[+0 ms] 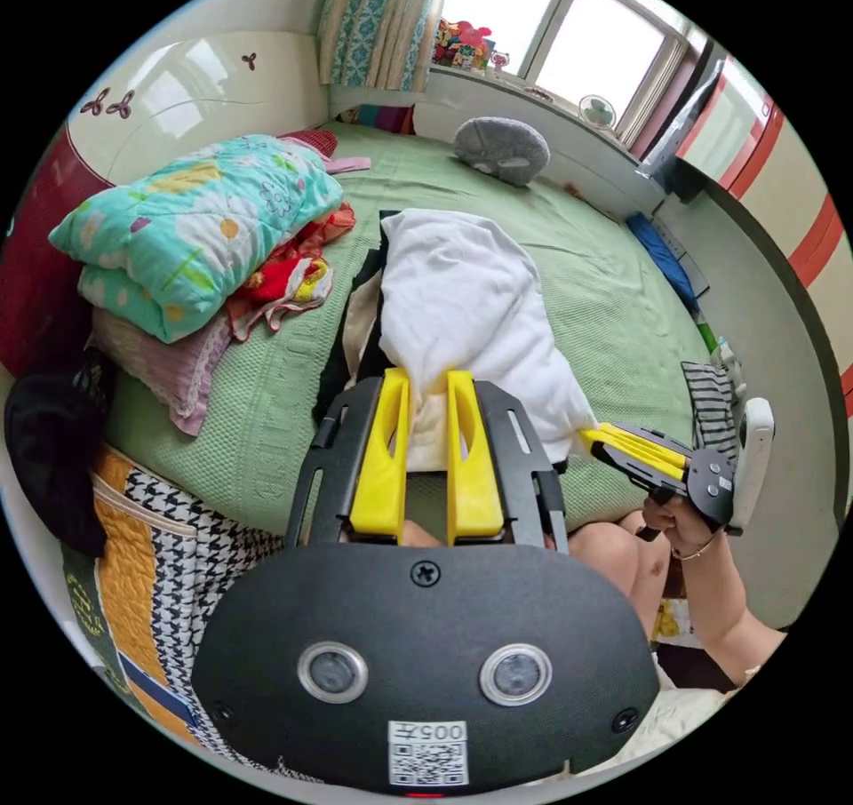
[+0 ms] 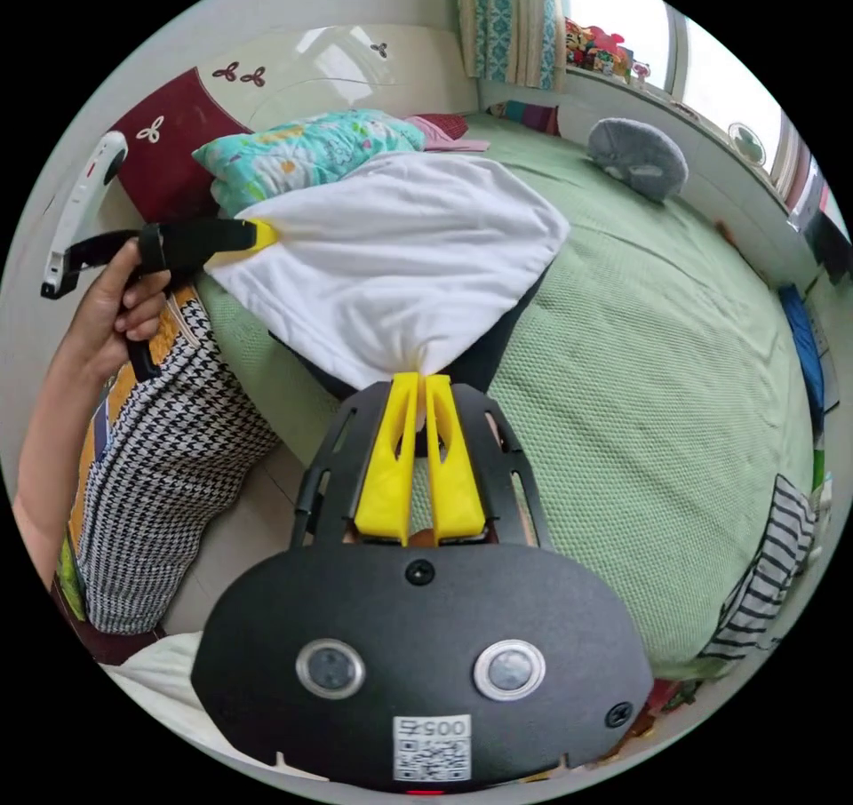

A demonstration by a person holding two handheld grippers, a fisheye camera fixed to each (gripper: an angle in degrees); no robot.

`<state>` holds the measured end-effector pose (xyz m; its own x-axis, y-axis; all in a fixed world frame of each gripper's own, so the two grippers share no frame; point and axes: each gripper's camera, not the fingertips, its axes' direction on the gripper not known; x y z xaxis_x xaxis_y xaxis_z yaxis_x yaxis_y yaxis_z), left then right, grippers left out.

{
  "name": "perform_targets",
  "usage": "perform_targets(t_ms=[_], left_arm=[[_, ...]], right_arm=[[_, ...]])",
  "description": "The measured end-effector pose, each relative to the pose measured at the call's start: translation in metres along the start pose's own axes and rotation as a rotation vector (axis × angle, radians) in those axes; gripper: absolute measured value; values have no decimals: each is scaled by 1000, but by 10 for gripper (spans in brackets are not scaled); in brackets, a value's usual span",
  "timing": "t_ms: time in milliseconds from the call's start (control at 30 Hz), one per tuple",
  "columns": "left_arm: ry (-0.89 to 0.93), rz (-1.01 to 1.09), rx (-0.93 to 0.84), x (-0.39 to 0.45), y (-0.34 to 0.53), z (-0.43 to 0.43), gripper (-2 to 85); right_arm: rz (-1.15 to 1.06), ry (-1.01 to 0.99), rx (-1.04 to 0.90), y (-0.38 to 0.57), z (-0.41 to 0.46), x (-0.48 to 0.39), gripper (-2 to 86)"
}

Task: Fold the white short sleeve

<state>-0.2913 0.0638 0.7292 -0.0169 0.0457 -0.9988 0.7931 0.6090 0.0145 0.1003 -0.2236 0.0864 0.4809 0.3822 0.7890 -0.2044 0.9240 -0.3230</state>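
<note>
Both hand-held grippers (image 1: 428, 377) (image 2: 418, 380) clamp white shirt (image 2: 391, 245).

two tongs (image 1: 428, 377) (image 2: 418, 385), one white shirt (image 2: 391, 245), one grey plush (image 1: 502, 147), one green bed (image 2: 640, 352), one floral quilt (image 1: 195, 227).

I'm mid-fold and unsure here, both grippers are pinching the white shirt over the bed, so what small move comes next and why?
Probably lower both grippers toward the green bed cover. The left gripper and right gripper each pinch an edge of the white shirt, which hangs stretched between them, above the bed.

dark garment (image 2: 498, 343) mostly hidden under white shirt (image 2: 391, 245)
</note>
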Motion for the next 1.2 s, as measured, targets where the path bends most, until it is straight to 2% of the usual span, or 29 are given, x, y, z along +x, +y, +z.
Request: perform_targets(t_ms=[100,233,400,500,600,700,767,900,1000,1200], left_arm=[[49,12,-28,6,14,11,77],[36,-22,-36,3,35,46,80],[139,-76,15,-3,51,57,86],[88,-67,43,2,63,50,73],[24,-106,29,5,78,51,51],[-51,-146,6,18,97,60,25],[-105,-151,21,47,110,66,4],[-124,-42,88,134,124,81,-4],[9,91,68,225,119,114,-6],[238,349,4,415,84,184,-5]], right_arm=[[47,15,13,18,-17,13,-16],[176,-40,-64,50,23,36,-15],[214,-63,18,82,40,41,-1],[181,-86,7,102,30,44,39],[240,-128,32,131,13,63,54],[347,-137,151,161,-19,90,63],[423,-66,225,181,-49,111,80],[524,117,202,214,-79,140,99],[581,213,200,255,-95,168,113],[878,297,285,361,-134,237,120]])
